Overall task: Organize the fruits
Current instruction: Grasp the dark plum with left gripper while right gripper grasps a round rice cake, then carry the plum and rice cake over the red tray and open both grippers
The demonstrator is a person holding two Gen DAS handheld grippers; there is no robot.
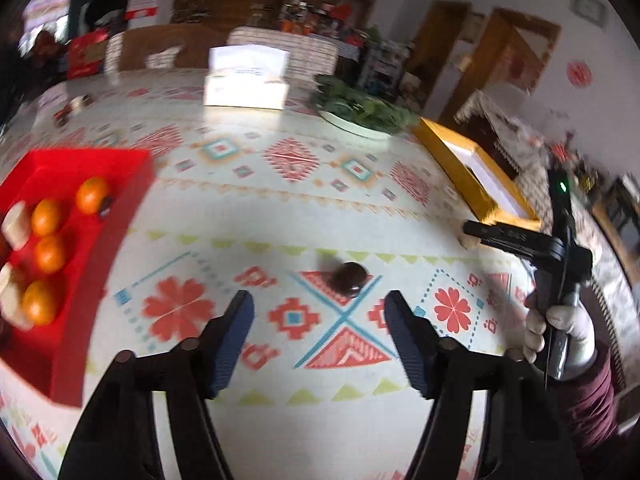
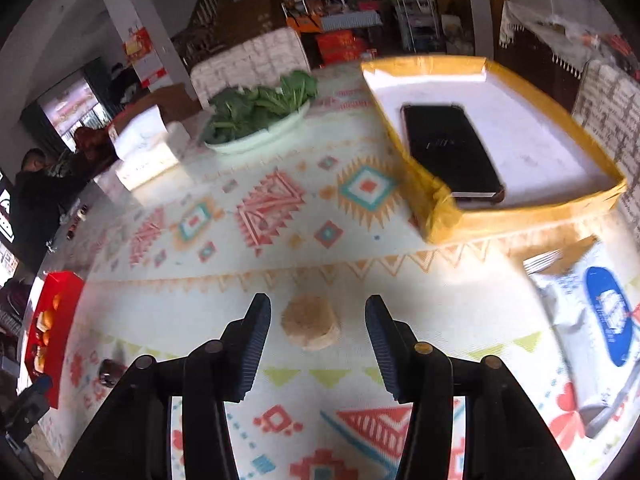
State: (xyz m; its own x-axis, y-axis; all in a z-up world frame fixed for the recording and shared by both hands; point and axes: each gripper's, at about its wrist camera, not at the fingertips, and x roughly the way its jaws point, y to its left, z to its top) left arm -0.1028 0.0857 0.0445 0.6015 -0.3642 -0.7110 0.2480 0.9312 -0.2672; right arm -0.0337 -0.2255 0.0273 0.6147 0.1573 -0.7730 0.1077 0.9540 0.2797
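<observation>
With oranges (image 1: 48,254) boxed, our fingers (image 1: 236,320) gape empty: dark fruit (image 1: 350,278) and tan round (image 2: 310,322) lie ahead between them.

Patterned table (image 1: 280,208): red tray (image 1: 92,168), yellow box (image 2: 440,216), greens plate (image 2: 256,140), dark fruit (image 1: 350,278), tan cake (image 2: 309,322), white packet (image 2: 592,320).

A glossy patterned cloth (image 2: 320,240) covers the desk, catching pale glare near its far edge. The left tool (image 1: 320,320) and right tool (image 2: 318,332) have matt black plastic arms with ribbed, rubbery-looking pads (image 1: 236,336). A dark fruit (image 1: 349,278) shows a smooth, shiny skin; the round tan item (image 2: 310,322) looks rough and grainy. The yellow tray (image 2: 444,208) is wrapped in crinkled glossy tape, a glassy black phone (image 2: 452,148) lying inside. The red box (image 1: 100,208) looks matt.
</observation>
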